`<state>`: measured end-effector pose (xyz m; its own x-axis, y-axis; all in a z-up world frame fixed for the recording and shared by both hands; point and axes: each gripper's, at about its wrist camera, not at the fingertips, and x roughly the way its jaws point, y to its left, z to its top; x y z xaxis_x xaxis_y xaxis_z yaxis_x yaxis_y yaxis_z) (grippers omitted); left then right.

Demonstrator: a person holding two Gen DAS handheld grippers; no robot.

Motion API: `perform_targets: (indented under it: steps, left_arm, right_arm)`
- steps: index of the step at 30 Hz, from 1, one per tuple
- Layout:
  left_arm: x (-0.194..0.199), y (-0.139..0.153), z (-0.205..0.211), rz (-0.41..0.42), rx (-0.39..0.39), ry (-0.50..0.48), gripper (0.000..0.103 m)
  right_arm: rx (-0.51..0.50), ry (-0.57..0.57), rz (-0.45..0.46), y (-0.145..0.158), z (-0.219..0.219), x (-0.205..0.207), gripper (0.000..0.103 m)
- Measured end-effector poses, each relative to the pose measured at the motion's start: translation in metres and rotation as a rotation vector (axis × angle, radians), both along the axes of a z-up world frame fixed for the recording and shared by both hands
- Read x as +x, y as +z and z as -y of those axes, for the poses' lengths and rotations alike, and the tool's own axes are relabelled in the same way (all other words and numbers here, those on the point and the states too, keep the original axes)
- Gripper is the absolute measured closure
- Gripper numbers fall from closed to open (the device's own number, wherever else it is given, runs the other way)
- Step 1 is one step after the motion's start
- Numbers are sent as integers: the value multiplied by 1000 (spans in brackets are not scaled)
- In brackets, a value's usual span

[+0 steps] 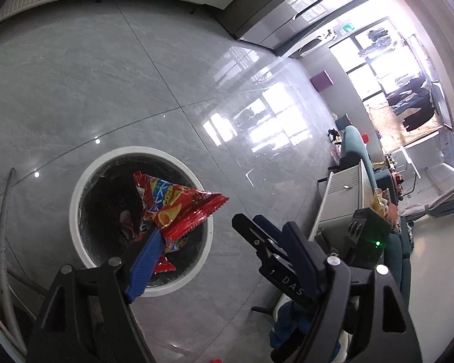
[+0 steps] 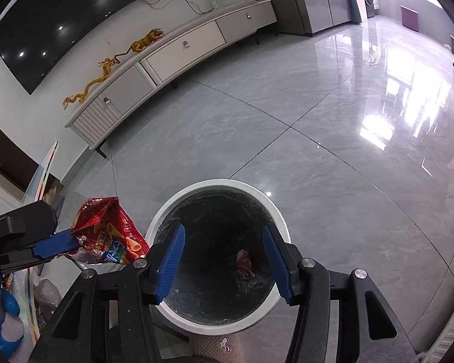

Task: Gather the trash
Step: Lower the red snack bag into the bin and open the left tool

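White-rimmed bin (image 2: pixel 280 220), black-lined, on grey tiled floor (image 2: pixel 317 121); red wrapper (image 2: pixel 245 263) inside. Left gripper (image 1: pixel 224 260): jaws wide, red snack bag (image 1: pixel 178 208) touching one blue finger, above the bin's rim. Right gripper (image 2: pixel 224 261): jaws half apart, empty, over the bin mouth. White TV cabinet (image 2: pixel 178 57) well beyond.

Grey polished floor tiles (image 2: pixel 287 96), glossy, with bright window reflections. Long white low cabinet (image 2: pixel 178 48) on dark legs along the wall, drawers with small round knobs. Gold dragon figure (image 2: pixel 106 69) lying along its top. Large dark screen (image 2: pixel 75 9) on the wall above, cables hanging below it. Purple box (image 2: pixel 409 18) far across the room. Teal sofa (image 1: pixel 355 148) near the bright windows (image 1: pixel 384 60).
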<state>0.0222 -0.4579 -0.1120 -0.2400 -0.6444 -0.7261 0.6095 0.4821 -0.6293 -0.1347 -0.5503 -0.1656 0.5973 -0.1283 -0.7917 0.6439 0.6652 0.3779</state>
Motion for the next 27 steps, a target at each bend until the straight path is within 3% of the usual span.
perform_targets:
  steps: [10,17,24,27]
  left_arm:
    - [14,-25,2,-178,-2,57,25]
    - [16,-32,3,-217,-7,53,25]
    - [14,-29,8,-237,-38,30,25]
    - [16,-30,9,-243,-50,31,25]
  right_arm:
    - [68,104,131,10,-13,8,52]
    - [105,168,171,5,-23,24,52]
    - [69,106,42,-21,-10,29,52]
    - [76,81,27,-27,-4,23,52]
